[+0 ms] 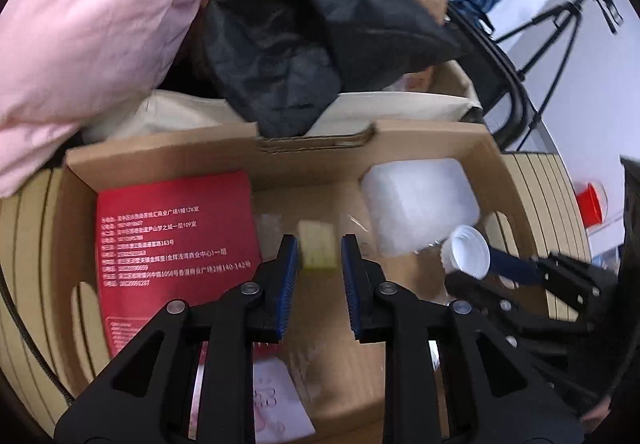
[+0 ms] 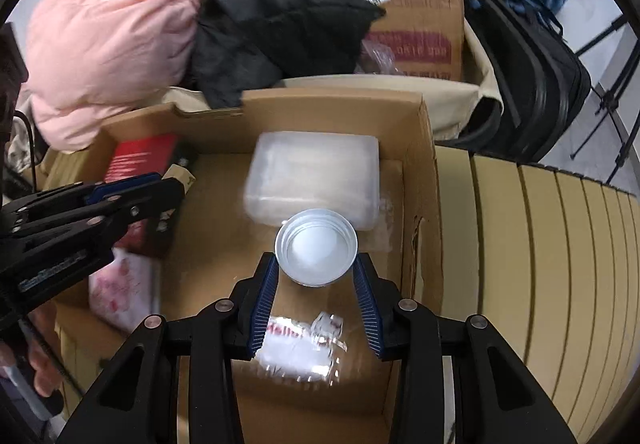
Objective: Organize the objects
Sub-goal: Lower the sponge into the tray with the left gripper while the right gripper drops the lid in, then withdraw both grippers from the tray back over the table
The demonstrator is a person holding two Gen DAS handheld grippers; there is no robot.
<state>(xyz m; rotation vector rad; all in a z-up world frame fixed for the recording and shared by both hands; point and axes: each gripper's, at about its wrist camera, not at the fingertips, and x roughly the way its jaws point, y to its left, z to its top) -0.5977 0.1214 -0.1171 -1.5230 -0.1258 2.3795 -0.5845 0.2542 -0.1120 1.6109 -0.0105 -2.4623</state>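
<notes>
Both grippers over the open box [image 2: 420, 148], pointing down as if to drop things in. Right gripper [image 2: 316, 276], centre of its view: fingers pinching a white cup [image 2: 316, 252], mouth toward the camera. Left gripper [image 1: 320, 264], lower centre: fingers pinching a pale block [image 1: 318, 250]. Red booklet [image 1: 176, 240] at box left, clear tub [image 1: 420, 204] upper right. Slatted tabletop [image 2: 540, 264] beneath; pink quilt [image 2: 112, 40] upper left, tripod [image 1: 560, 32] far right.

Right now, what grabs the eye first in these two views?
The right gripper holds a white cup over the open cardboard box, mouth toward the camera. The left gripper holds a small pale yellow block over the same box, beside a red booklet leaning at the box's left side. Behind the box, a big pink quilted bundle and a black cloth are piled up.
</notes>
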